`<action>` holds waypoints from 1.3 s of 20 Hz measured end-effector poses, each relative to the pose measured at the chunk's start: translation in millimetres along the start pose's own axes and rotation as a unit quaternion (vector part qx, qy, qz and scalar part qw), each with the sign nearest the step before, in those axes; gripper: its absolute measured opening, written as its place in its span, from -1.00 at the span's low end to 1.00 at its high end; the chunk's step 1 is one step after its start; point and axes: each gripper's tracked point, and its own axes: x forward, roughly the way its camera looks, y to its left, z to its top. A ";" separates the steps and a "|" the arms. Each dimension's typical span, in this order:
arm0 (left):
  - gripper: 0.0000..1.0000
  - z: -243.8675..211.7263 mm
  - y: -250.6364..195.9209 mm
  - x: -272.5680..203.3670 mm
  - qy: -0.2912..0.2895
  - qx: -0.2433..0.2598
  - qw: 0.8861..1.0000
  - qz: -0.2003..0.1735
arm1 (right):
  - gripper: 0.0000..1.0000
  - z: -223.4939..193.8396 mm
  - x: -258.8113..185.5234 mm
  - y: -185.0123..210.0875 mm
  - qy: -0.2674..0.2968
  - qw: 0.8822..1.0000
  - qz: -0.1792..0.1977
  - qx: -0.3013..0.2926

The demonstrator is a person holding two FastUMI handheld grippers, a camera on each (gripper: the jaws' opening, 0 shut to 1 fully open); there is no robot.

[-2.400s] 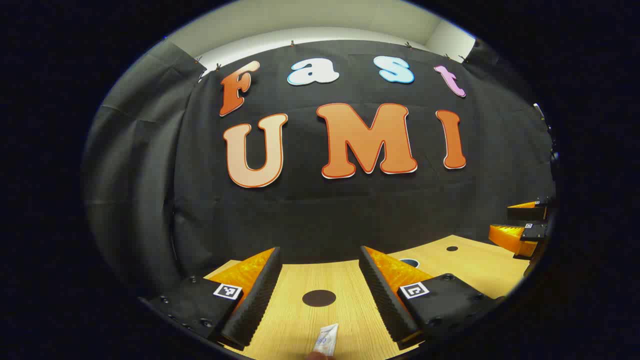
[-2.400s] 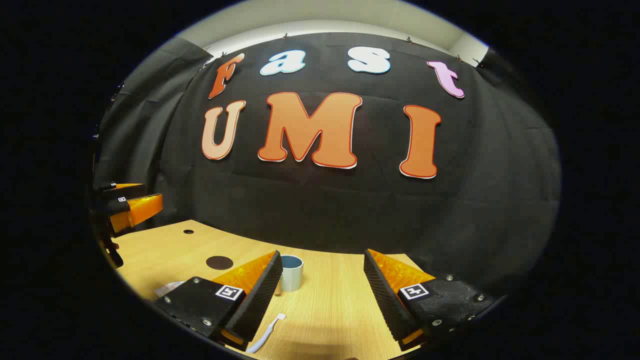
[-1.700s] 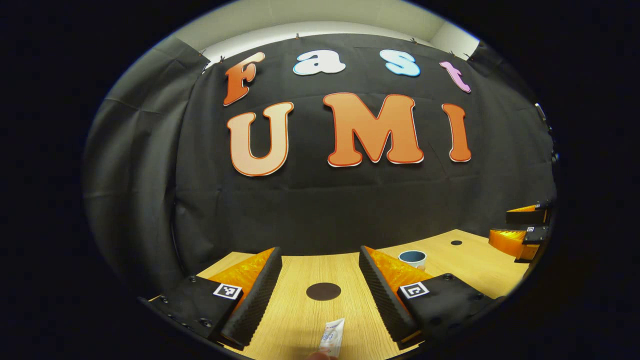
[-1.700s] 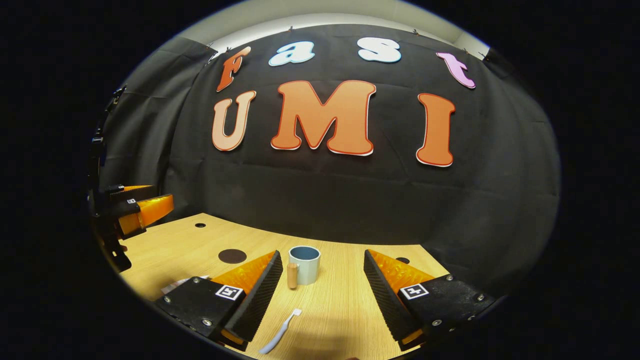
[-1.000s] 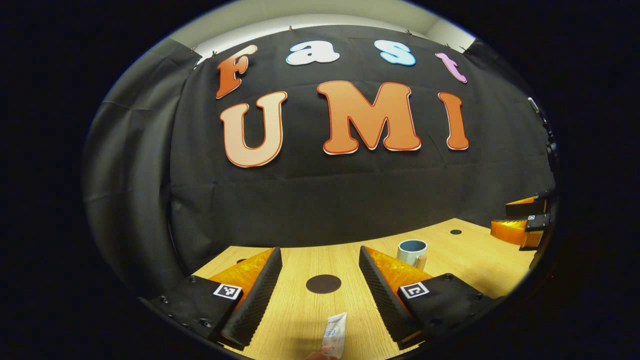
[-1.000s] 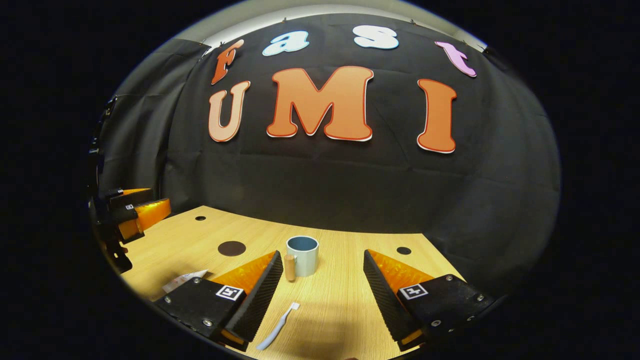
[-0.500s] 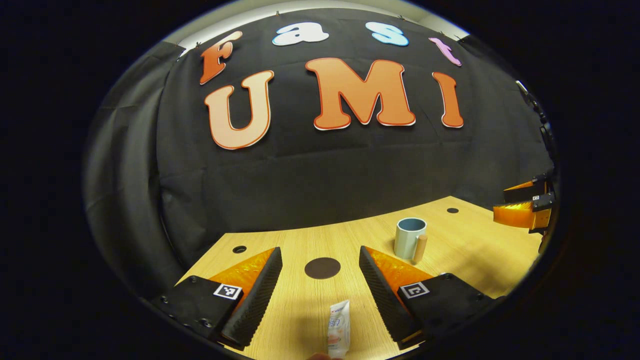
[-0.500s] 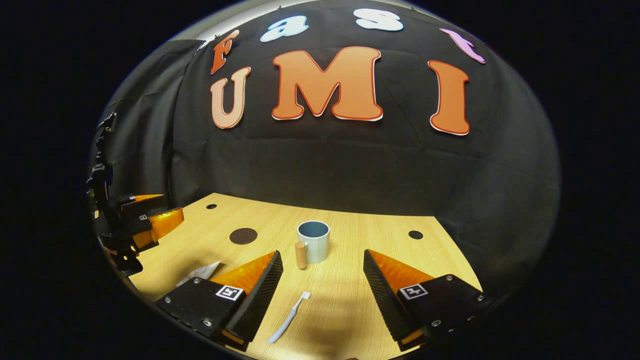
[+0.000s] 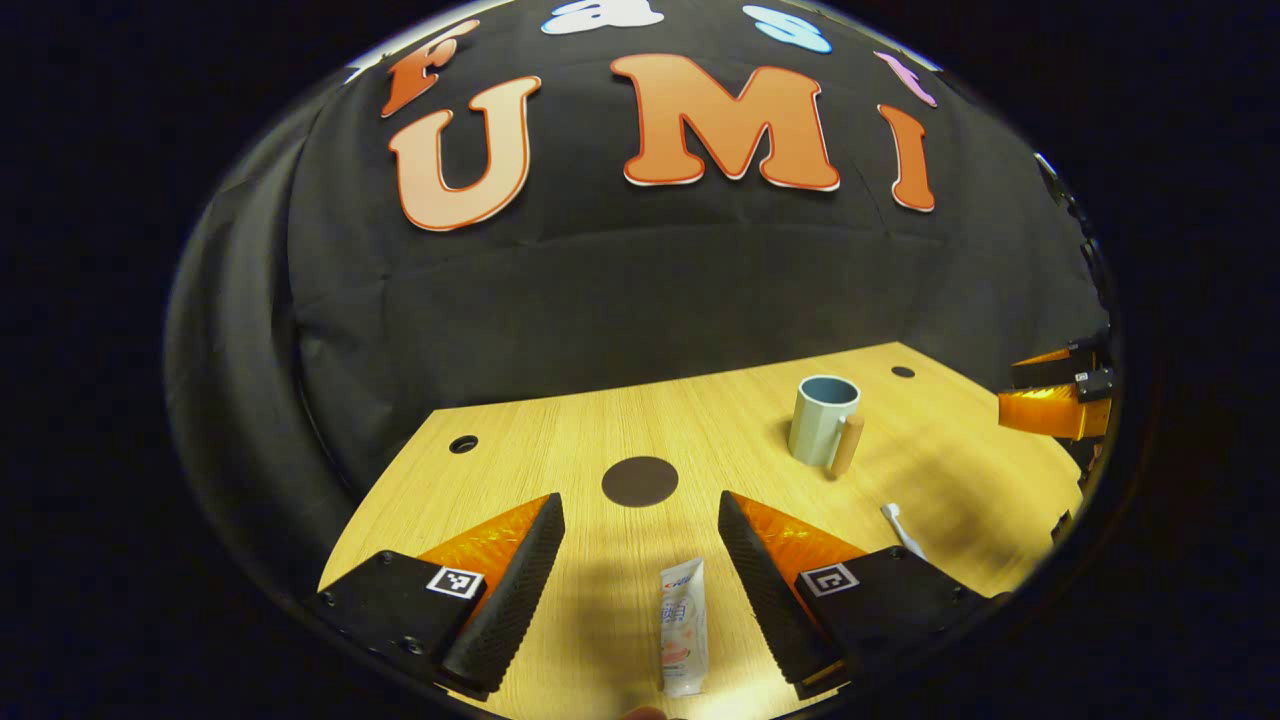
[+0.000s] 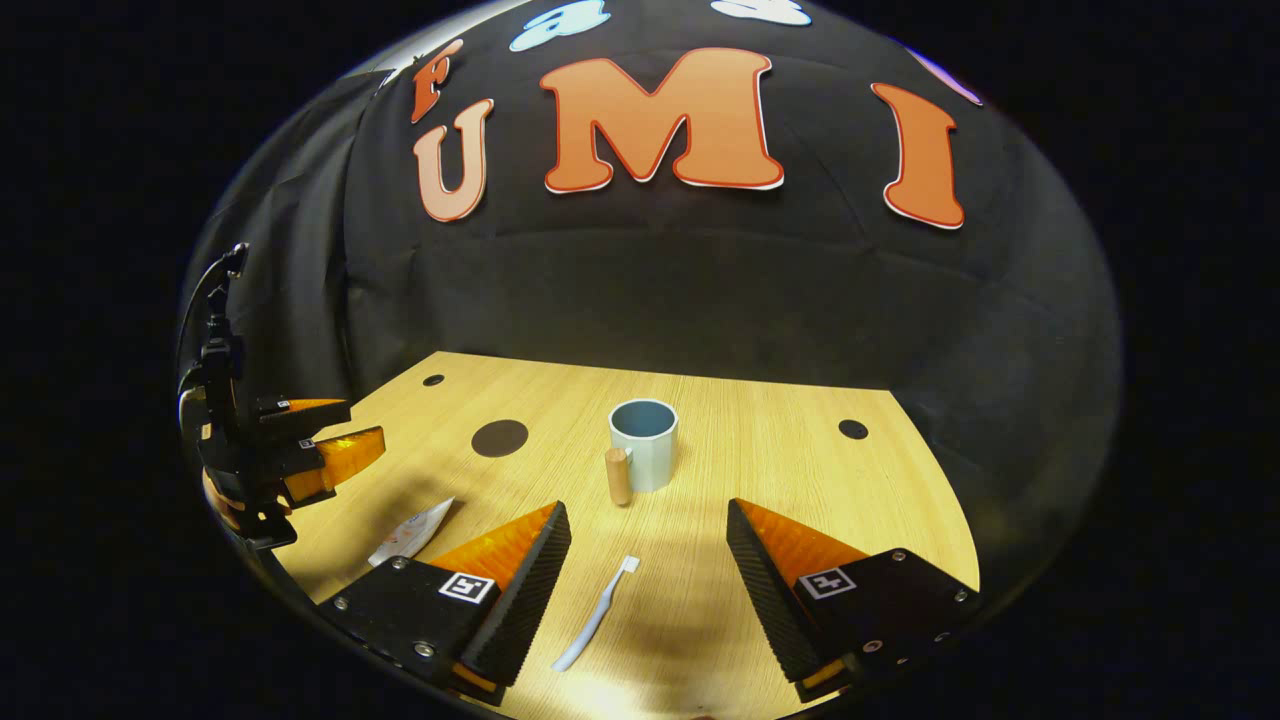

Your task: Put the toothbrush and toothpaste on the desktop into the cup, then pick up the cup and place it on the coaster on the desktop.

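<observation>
A: Surface status?
B: Light wood desktop [image 10: 780,450], grain running front to back, black cloth wall right behind its far edge. Round cable holes near the far left corner [image 9: 463,443] and far right corner [image 10: 853,429].

A: Coaster?
B: Dark round coaster [image 9: 640,481] flat on the desktop, left of centre, nothing on it.

A: Cup?
B: Pale blue-grey cup [image 10: 644,443] upright mid-desktop, wooden handle [image 10: 619,476] facing the near edge. Well apart from the coaster. Looks empty inside as far as visible.

A: Toothpaste, toothbrush?
B: Toothpaste tube [image 9: 683,627] flat near the near edge, between the left gripper [image 9: 640,555] fingers but not touched. Toothbrush [image 10: 598,613] flat, head toward the cup, between the right gripper [image 10: 648,565] fingers, also untouched.

A: Gripper states?
B: Both spread wide, holding nothing, hovering above the desktop.
</observation>
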 end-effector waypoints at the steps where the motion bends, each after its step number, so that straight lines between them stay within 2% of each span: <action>1: 0.96 -4.4 -0.6 5.2 0.015 0.004 1.000 -0.004 | 0.90 -1.5 -0.2 1.0 0.009 1.000 0.004 0.002; 6: 0.99 -21.0 -5.3 9.7 0.088 0.005 0.996 -0.033 | 0.77 -21.1 3.9 7.4 0.075 0.997 0.007 -0.014; 9: 0.99 -22.4 -6.3 6.6 0.138 0.004 0.989 -0.053 | 0.77 -27.1 12.8 17.1 0.102 0.994 0.021 -0.026; 12: 0.96 -24.1 -7.2 5.4 0.174 0.004 0.983 -0.061 | 0.68 -39.5 20.6 33.3 0.133 0.990 0.043 -0.022; 16: 0.99 -34.1 -8.0 2.5 0.226 0.004 0.972 -0.066 | 0.59 -55.7 35.4 34.0 0.173 0.984 0.043 -0.011; 17: 0.97 -35.9 -8.8 2.8 0.237 0.003 0.969 -0.066 | 0.57 -59.5 37.4 33.8 0.184 0.982 0.041 -0.009; 18: 0.97 -39.2 -9.6 3.5 0.247 0.002 0.967 -0.067 | 0.42 -63.2 39.2 33.6 0.197 0.979 0.041 -0.007; 19: 1.00 -41.9 -10.8 3.8 0.259 0.001 0.963 -0.070 | 0.48 -66.5 41.2 34.2 0.212 0.976 0.041 0.001; 21: 0.99 -45.1 -12.5 1.3 0.281 -0.002 0.957 -0.078 | 0.42 -72.5 44.0 38.4 0.242 0.969 0.049 0.013; 22: 1.00 -48.0 -12.2 0.2 0.291 -0.003 0.953 -0.082 | 0.32 -74.8 45.3 38.5 0.252 0.966 0.048 0.012; 26: 1.00 -63.0 -11.9 -0.5 0.328 -0.001 0.941 -0.087 | 0.22 -91.0 46.5 43.8 0.294 0.955 0.047 0.003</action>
